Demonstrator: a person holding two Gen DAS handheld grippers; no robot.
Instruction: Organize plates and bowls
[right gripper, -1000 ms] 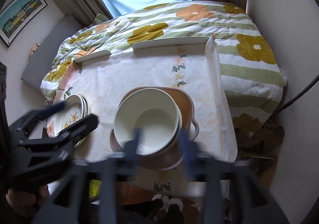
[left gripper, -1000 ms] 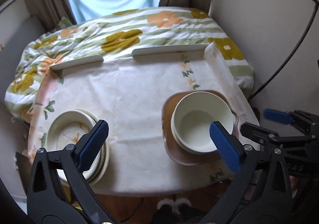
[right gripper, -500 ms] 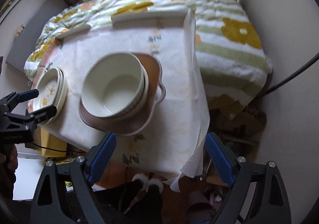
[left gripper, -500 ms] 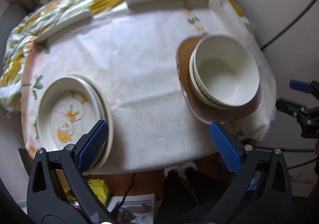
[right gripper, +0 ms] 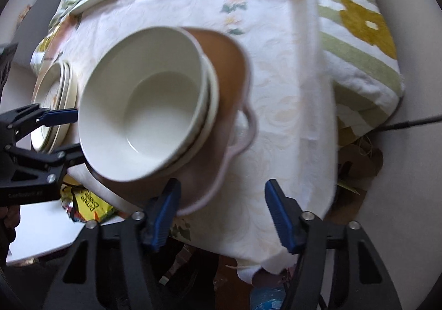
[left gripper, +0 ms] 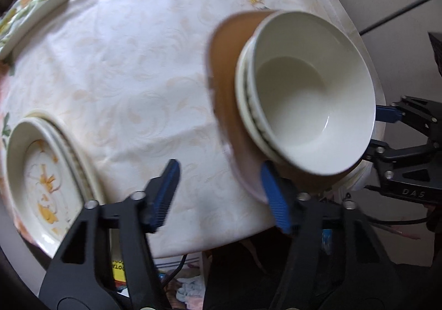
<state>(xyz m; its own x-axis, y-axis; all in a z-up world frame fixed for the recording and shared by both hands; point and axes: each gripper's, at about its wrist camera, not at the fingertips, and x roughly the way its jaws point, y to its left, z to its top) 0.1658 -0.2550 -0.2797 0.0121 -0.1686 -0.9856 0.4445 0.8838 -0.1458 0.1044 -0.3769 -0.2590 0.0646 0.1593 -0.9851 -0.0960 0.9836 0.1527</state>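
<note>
A: What is on the table (left gripper: 116, 67)?

B: A pale cloth covers it. Toward its right side sits a brown dish (right gripper: 232, 67) with a looped handle, and a stack of white bowls (right gripper: 146, 114) stands in it. The top bowl looks empty. In the left wrist view the same bowls (left gripper: 309, 94) lean over the dish's near edge.

A: And the plates?

B: A stack of plates (left gripper: 41, 177) with a yellow flower pattern lies at the table's left edge, well apart from the bowls. In the right wrist view they show edge-on behind the bowls (right gripper: 55, 105).

A: How do the tools stand?

B: The left gripper (left gripper: 223, 194) has its jaws spread, with nothing between them; its right finger is just beside the near rim of the brown dish. Whether it touches, I cannot tell, the picture is smeared there. The right gripper (right gripper: 226, 210) is also parted and empty, hovering at the near edge of the table with its left finger close to the dish's rim.

A: Anything else around?

B: A flowered blanket (right gripper: 359, 20) lies beyond the table, and a yellow packet (right gripper: 88, 205) lies below it.
</note>
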